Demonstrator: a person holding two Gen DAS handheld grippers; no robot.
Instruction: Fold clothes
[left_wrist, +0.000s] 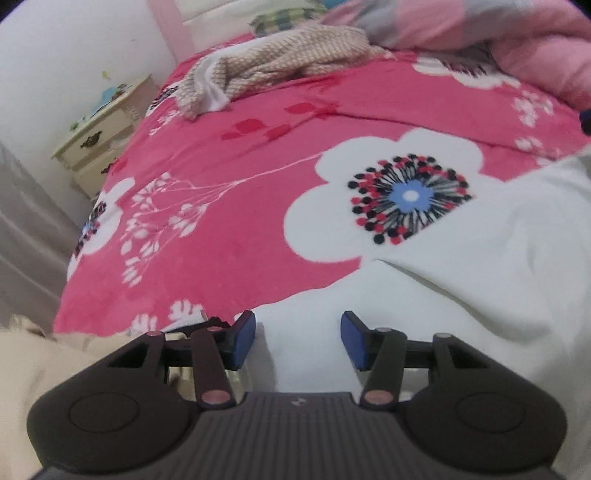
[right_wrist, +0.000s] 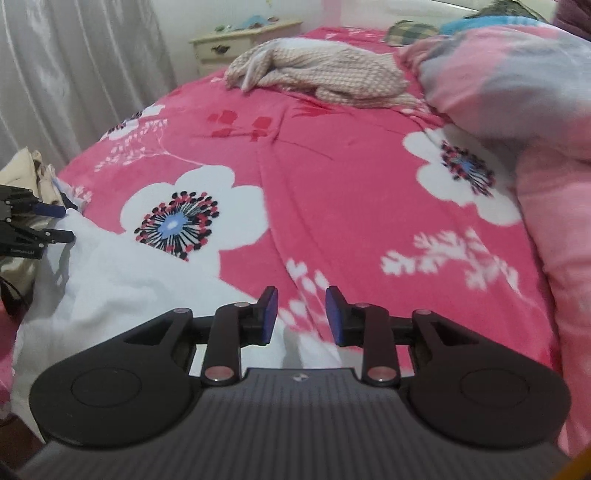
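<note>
The white garment (left_wrist: 480, 266) lies rumpled on the near part of the pink flowered bedspread (left_wrist: 229, 229), and it looks light, soft and floppy, so you should probably pinch it at an edge or corner rather than mid-cloth. Your left gripper (left_wrist: 297, 338) tilts down over the white cloth, jaws apart and holding nothing. Your right gripper (right_wrist: 301, 315) hangs at its near right edge, jaws narrowly apart, also empty.

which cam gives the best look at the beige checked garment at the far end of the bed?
Right wrist. The beige checked garment lies whole there, crumpled on the pink floral bedspread, edges clear of the frame top. In the left wrist view the same garment is also visible but sits nearer the frame's top edge and looks more squashed by the lens.
</note>
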